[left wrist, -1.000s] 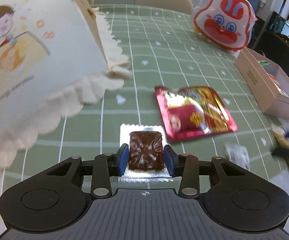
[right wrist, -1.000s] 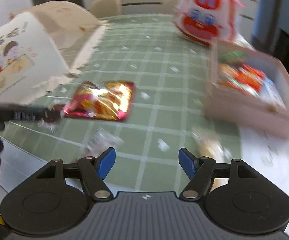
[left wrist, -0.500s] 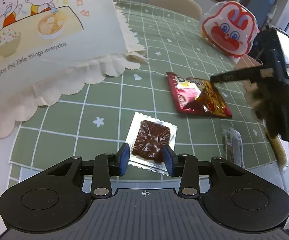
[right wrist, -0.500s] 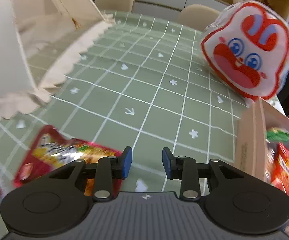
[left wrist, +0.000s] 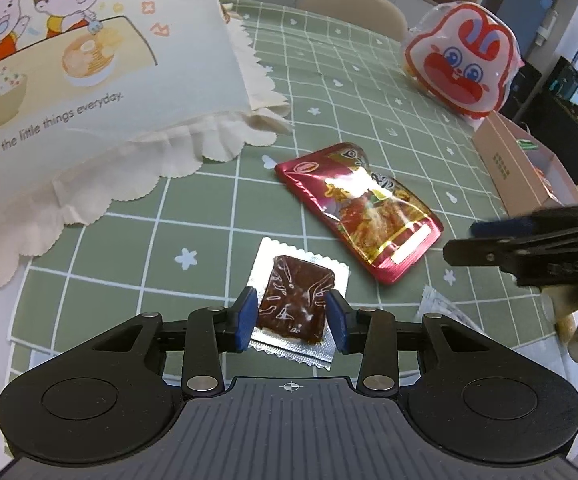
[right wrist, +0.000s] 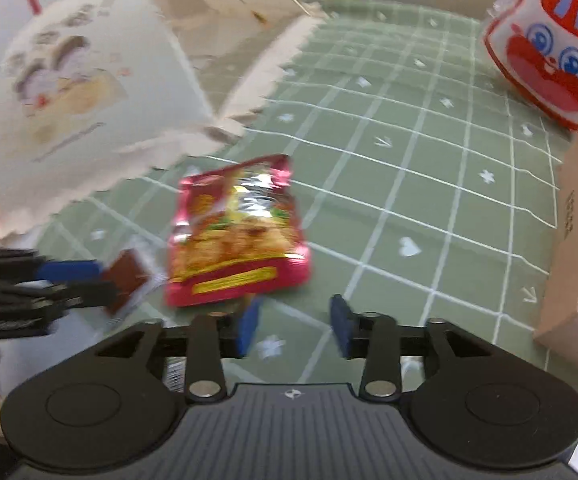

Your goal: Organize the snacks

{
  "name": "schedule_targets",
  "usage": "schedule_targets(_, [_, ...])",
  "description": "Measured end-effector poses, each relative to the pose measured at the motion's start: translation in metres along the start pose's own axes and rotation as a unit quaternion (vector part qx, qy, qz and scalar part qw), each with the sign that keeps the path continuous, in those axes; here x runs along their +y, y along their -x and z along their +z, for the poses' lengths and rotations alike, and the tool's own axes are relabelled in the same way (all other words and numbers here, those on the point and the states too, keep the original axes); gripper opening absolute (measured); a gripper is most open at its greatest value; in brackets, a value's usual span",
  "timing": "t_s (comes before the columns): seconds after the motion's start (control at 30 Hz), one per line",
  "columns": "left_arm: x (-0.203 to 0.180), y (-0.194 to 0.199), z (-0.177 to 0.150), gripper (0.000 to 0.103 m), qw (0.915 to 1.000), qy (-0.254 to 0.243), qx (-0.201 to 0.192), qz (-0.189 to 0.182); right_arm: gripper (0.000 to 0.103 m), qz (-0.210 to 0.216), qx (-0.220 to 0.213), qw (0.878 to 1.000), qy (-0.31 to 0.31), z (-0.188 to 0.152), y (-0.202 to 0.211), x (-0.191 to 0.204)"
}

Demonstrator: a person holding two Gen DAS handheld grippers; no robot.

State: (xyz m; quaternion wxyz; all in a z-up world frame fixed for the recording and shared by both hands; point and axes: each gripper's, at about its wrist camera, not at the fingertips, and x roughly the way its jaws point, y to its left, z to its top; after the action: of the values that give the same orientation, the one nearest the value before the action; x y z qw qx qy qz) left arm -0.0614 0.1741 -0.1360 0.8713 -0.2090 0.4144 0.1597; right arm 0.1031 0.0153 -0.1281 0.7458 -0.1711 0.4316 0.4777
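Note:
My left gripper is shut on a brown snack packet with a silver crimped edge; the right wrist view shows the same brown snack packet held at the far left. A shiny red snack bag lies flat on the green checked tablecloth. My right gripper hovers just short of the red snack bag, its jaws opening with nothing between them. In the left wrist view the right gripper reaches in from the right edge.
A large white paper bag with cartoon children lies on its side at the left, mouth toward the snacks. A red rabbit-face bag stands at the back right. A cardboard box holding snacks sits right. A small clear packet lies near the table's front edge.
The right gripper narrowed its jaws, then widened them again, and swung from the box side toward the red bag. The left gripper kept its hold on the brown packet.

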Motion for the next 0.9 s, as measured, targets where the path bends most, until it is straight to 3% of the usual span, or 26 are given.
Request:
schedule_targets(0.1, [-0.002,0.000,-0.001,0.043,1.0000,-0.008,0.002,0.001,0.075,-0.019,-0.053,0.997,0.057,0.006,0.008,0.028])
schedule_targets(0.27, [-0.001,0.004,-0.005,0.043,0.9998,-0.019,0.007,-0.004,0.076,-0.049,-0.056,0.991,0.107,0.026,-0.024,0.050])
schedule_targets(0.4, [0.000,0.006,-0.007,0.042,0.9997,-0.019,0.010,-0.010,0.076,-0.051,-0.033,0.997,0.042,0.040,-0.051,0.035])
schedule_targets(0.53, [0.002,0.007,-0.008,0.042,0.9997,-0.015,0.009,-0.015,0.076,-0.002,-0.013,0.999,-0.042,0.041,-0.061,0.012])
schedule_targets(0.7, [-0.001,0.005,-0.004,0.044,0.9997,-0.017,0.010,-0.013,0.019,0.053,0.000,0.997,-0.060,0.036,-0.040,0.008])
schedule_targets(0.9, [-0.013,-0.002,0.001,0.047,0.9990,-0.025,0.019,-0.032,0.012,0.068,-0.015,0.991,-0.112,0.018,0.006,-0.007])
